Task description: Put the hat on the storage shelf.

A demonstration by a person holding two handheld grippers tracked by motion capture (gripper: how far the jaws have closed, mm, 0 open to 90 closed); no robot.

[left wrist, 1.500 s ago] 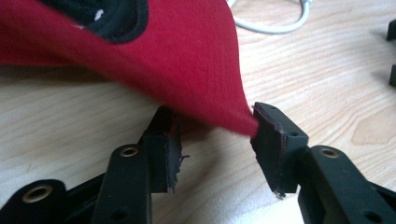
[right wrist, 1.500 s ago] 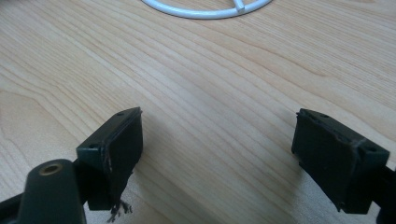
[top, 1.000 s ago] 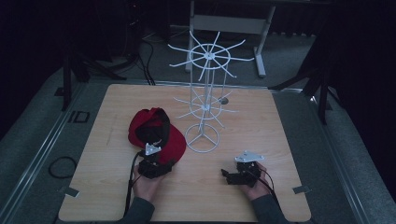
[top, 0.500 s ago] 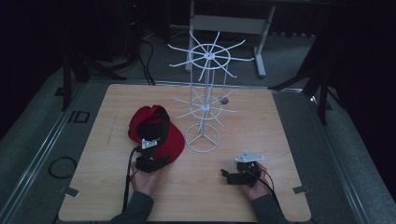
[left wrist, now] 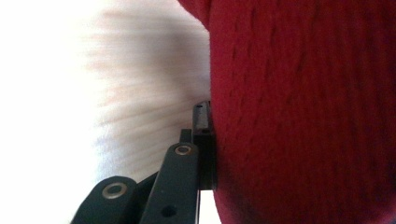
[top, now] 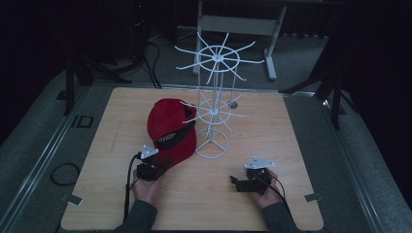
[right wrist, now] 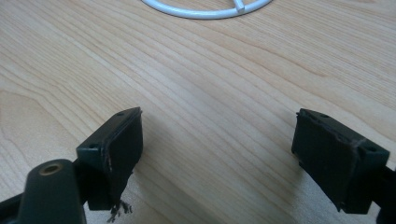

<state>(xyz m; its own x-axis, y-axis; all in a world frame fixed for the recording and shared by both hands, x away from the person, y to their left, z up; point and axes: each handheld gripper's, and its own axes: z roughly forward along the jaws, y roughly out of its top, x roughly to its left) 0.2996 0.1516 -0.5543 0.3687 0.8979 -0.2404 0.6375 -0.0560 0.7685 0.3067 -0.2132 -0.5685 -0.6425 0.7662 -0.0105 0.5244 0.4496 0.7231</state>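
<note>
My left gripper (top: 154, 167) had its fingers clenched on the red cap (top: 171, 130), not yet hung on the white rack (top: 214, 104); my right gripper (right wrist: 219, 154) rested released on the tabletop (top: 291, 145).

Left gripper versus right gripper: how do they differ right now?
The left gripper is closed on the red cap; the right gripper is open and empty. The left sits at the cap's near edge, the right over bare table. Each is held in a hand.
</note>
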